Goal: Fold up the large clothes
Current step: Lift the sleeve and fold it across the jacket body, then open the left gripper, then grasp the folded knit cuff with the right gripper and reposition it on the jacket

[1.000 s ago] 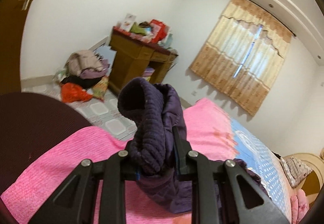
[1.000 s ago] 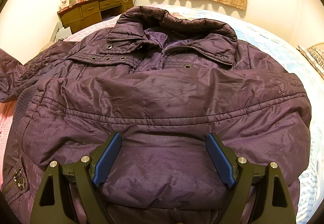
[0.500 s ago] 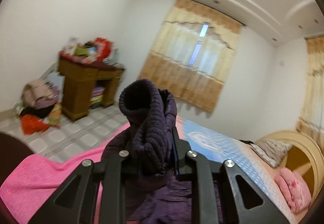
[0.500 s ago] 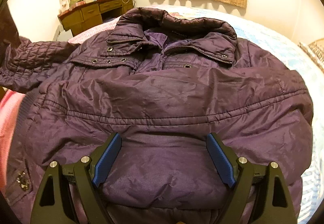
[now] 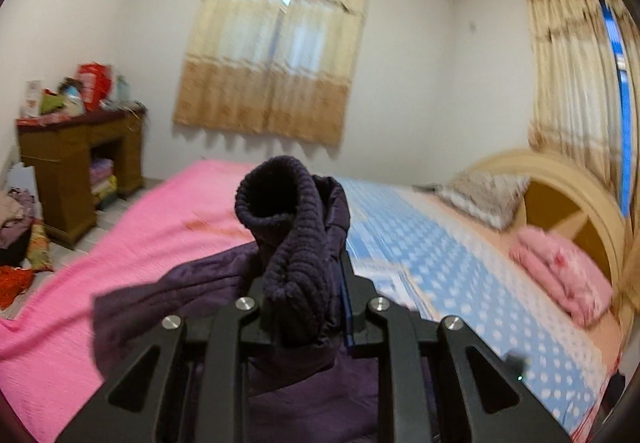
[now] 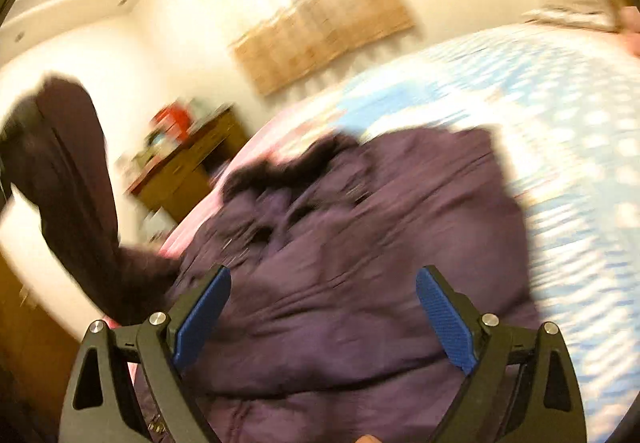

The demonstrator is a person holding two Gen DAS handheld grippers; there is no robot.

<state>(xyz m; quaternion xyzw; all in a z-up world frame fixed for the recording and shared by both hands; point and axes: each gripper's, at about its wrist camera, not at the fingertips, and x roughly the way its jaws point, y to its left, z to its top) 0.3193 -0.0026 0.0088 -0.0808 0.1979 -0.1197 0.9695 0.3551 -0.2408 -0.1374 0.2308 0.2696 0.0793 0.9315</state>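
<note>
Bedroom, bed fills the lower part of both views: pink blanket on the left half, blue-and-white dotted sheet on the right, curved wooden headboard at far right w/ a grey pillow and a folded pink blanket by it. White walls, tan curtains over the window.

Purple jacket lies spread on the bed in front of the right gripper, collar end away from the camera. Its sleeve is lifted: left gripper is clamped on the knit cuff, which sticks up between the black fingers.

Vs a sec ago: left view has swung from the desk corner round to the window and headboard, cuff in the same clamp. Right view, sharp and square-on then, is now tilted and badly smeared; its jaws have just been opening wider, blue pads wide apart, jacket fabric below and beyond them, nothing pinched.

Around: wooden desk at the left wall, cluttered top (red bag, boxes, too blurry for more), clothes heap on the tiled floor beside it. Raised sleeve crosses the left of the right view, covering part of the wall.
</note>
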